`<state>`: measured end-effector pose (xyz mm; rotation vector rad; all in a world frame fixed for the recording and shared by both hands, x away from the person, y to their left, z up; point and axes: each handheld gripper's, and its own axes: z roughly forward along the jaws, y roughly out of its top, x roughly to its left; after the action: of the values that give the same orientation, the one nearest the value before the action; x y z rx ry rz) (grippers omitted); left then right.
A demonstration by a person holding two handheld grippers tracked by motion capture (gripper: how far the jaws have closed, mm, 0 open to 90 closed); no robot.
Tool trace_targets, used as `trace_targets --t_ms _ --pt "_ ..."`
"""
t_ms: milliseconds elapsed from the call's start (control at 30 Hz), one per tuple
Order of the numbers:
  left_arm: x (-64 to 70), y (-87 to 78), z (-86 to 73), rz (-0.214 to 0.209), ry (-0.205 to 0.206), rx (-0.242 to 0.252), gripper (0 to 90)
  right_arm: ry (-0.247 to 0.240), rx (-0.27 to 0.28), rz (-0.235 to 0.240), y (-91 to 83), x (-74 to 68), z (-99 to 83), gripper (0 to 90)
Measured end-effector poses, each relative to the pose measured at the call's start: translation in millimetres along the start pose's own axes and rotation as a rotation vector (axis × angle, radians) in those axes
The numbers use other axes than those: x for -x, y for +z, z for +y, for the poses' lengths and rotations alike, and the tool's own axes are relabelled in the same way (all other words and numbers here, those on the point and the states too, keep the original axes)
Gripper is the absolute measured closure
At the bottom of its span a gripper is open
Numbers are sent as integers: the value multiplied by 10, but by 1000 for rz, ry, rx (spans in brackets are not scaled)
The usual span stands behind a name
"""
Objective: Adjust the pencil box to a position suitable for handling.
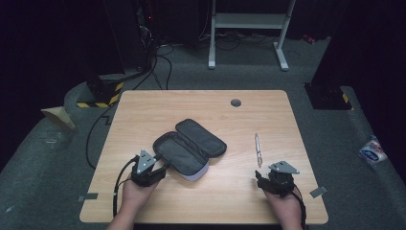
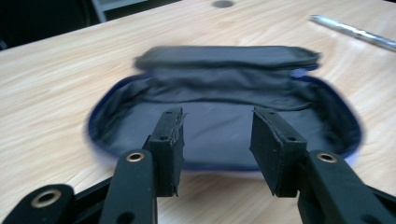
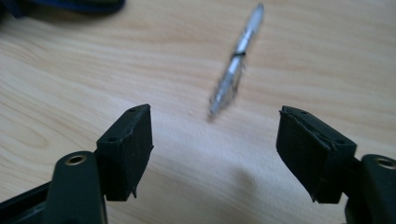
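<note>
Table (image 1: 201,201) from the high view: your left gripper (image 1: 160,163) sits at the near end of the open pencil case (image 1: 189,146); your right gripper (image 1: 261,181) rests near the front edge, with the pen (image 1: 258,149) just beyond it. In the left gripper view, your jaws stand apart, holding nothing, over the case's near rim (image 2: 219,165); the dark lining faces up. In the right gripper view, your jaws are spread wide and empty, with the pen (image 3: 236,63) lying ahead on the wood.

Matt pale wood-grain bench (image 1: 201,201); soft dark cloth pencil case (image 2: 224,121); glossy metal-looking pen (image 3: 233,65); matt black claw pads (image 3: 128,140).
</note>
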<state>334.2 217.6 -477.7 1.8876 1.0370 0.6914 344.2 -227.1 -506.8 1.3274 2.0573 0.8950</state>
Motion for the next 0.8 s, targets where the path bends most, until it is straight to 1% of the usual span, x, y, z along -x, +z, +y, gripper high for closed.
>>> trace_targets --t_ms 33,67,100,167,200,300,333,500,533,567,600,633,667,700,767,800 --pt "-23 -3 -17 10 -4 -7 542 8 12 7 -12 -17 24 277" --pt "-56 -8 -38 20 -5 -18 536 5 33 19 -22 -47 57 289" --pt "-86 -12 -61 28 -9 -28 536 5 33 19 -22 -47 57 289" --pt "-140 -21 -102 41 -17 -48 531 -5 41 25 -19 -97 89 299" --pt "-160 -23 -121 48 -21 -55 528 -19 48 31 -9 -138 114 306" --pt "-209 -24 -175 64 -21 -83 527 -27 51 41 3 -179 139 307" --pt "-220 -23 -188 68 -19 -89 523 -30 50 50 13 -211 152 311" --pt "-287 6 -289 80 -36 -132 513 -38 51 69 43 -264 176 319" --pt "-304 9 -308 82 -33 -147 508 -37 53 75 48 -276 184 321" --pt "-315 15 -331 84 -41 -157 503 -35 55 81 54 -307 204 328" --pt "-343 18 -365 91 -43 -177 503 -40 57 83 59 -320 214 333" --pt "-343 18 -365 91 -43 -177 500 -47 60 86 62 -341 228 338" --pt "-355 16 -384 93 -53 -183 500 -47 60 86 62 -341 228 338" --pt "-373 15 -410 97 -63 -185 491 -48 67 100 71 -395 259 341" --pt "-405 14 -449 98 -75 -199 486 -50 70 106 74 -413 270 341" --pt "-418 17 -470 102 -79 -206 477 -51 74 114 81 -451 287 341"
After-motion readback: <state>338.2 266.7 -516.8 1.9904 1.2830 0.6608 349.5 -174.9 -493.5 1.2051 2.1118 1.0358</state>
